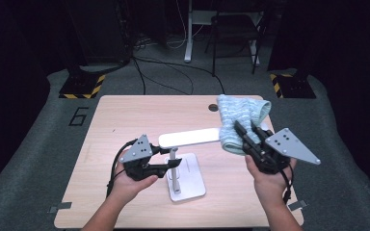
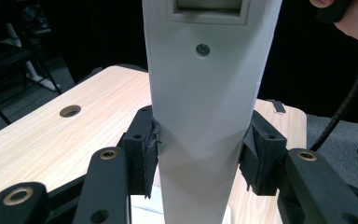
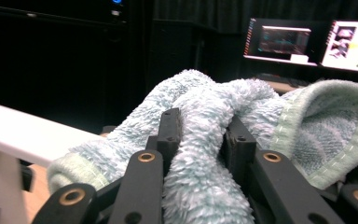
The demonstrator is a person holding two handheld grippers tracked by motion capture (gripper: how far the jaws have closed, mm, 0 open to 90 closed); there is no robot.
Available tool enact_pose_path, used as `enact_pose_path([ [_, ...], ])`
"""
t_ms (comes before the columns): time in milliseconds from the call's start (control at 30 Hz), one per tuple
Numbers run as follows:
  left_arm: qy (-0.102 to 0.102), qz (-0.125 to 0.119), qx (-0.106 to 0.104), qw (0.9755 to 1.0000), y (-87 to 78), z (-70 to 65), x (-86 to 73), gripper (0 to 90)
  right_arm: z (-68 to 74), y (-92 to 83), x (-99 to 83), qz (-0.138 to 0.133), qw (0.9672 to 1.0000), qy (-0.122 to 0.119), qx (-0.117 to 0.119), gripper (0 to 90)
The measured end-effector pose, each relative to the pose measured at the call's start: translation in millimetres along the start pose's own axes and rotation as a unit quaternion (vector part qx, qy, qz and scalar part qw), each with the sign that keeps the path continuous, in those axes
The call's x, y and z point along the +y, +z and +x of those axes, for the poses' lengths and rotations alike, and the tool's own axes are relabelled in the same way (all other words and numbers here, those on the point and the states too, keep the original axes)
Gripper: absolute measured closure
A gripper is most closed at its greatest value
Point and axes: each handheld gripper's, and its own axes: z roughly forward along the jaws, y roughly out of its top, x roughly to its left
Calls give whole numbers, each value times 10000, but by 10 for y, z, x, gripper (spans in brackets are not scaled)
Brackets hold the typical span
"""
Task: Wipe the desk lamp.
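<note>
A white desk lamp stands mid-table on a flat base (image 1: pixel 191 183), its long head (image 1: pixel 188 138) lying level above it. My left gripper (image 1: pixel 172 166) is shut on the lamp's white upright (image 2: pixel 200 116); both pads (image 2: pixel 147 154) press its sides. A fluffy light-blue towel (image 1: pixel 241 113) hangs bunched at the right end of the lamp head. My right gripper (image 1: pixel 248 131) is shut on the towel (image 3: pixel 326 126), with pile bulging between the jaws of the right gripper (image 3: pixel 200 128). The lamp head (image 3: pixel 14 133) runs off to the left beside the towel.
The wooden table (image 1: pixel 125 120) has a round cable hole (image 1: pixel 213 108) near its far edge. Behind the table lie floor cables, a chair (image 1: pixel 233 29) and yellow-black striped feet (image 1: pixel 82 86). Lit monitors (image 3: pixel 349 39) glow in the dark background.
</note>
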Motion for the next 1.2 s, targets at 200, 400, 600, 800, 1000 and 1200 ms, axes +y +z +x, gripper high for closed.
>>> enact_pose_path([
  [200,2,13,-32,10000,-12,4,-3,526,-246,-83,4,99,9995,114,-269,725],
  [400,9,3,-19,10000,-13,5,-6,526,-379,-107,16,181,9989,193,-383,725],
  [600,5,-18,-21,10000,-12,7,-10,525,-356,-69,-10,241,9989,200,-363,728],
  [800,12,-27,-21,10000,-9,9,-14,525,-277,-33,-19,243,9991,253,-250,729],
  [1000,-18,-48,-29,10000,-9,8,-20,525,-96,26,7,221,9995,207,-27,730],
  [1200,-46,-80,-35,10000,-6,9,-25,525,170,127,64,234,9990,127,346,729],
])
